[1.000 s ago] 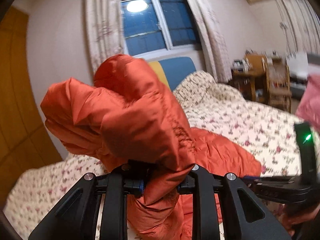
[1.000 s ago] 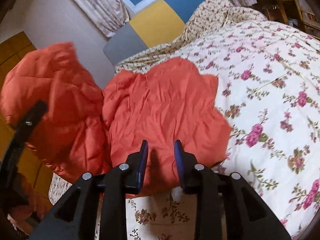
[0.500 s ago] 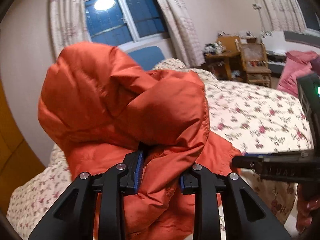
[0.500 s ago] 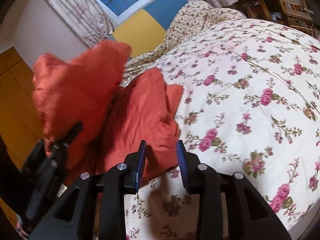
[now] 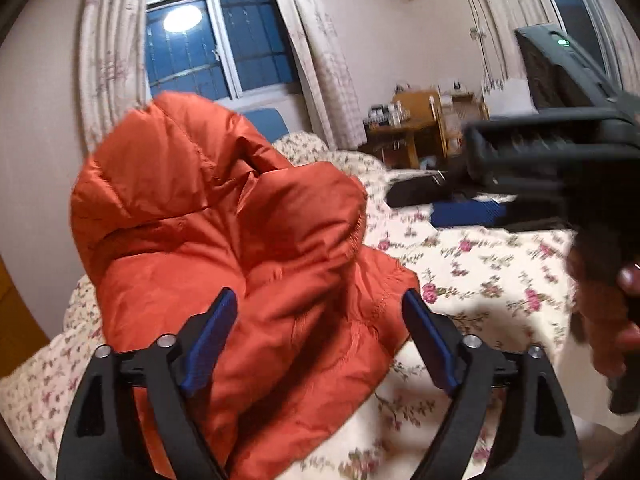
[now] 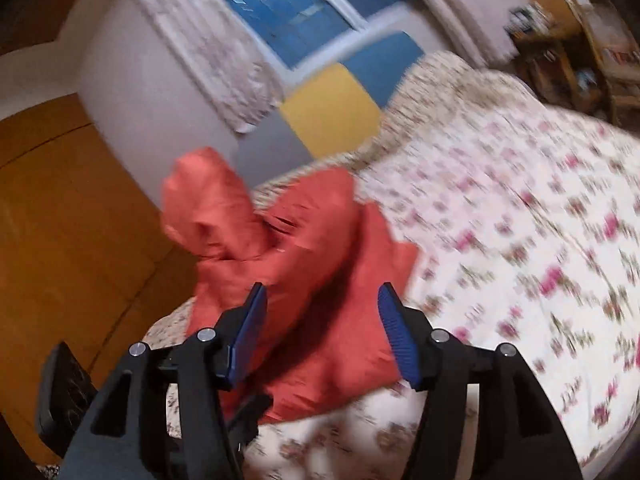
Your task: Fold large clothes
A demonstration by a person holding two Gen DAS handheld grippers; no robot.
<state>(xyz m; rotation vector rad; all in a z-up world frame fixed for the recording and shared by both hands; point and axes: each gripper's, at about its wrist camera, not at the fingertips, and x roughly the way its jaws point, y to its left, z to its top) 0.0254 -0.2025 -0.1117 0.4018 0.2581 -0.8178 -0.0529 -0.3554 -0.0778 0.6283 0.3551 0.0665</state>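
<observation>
**Orange padded jacket heaped on bed, both grippers letting go**

Orange puffer jacket [image 5: 224, 264] bunched in a tall heap at the near left part of the bed [image 5: 500, 280], on the floral bedspread, headboard side toward the window [image 5: 216, 48]. Left gripper [image 5: 316, 340] spread wide and opening; jacket fabric between the blue pads [image 5: 208, 340], no pad pressing on it. Right gripper [image 6: 320, 332] at moderate width, opening; jacket [image 6: 304, 264] beyond and between the fingers, not clamped. Right gripper body also visible at the right edge of the left wrist view, held in a hand [image 5: 608, 320]. Right wrist view blurred. Wooden desk [image 5: 416, 128] with clutter against the far wall.
</observation>
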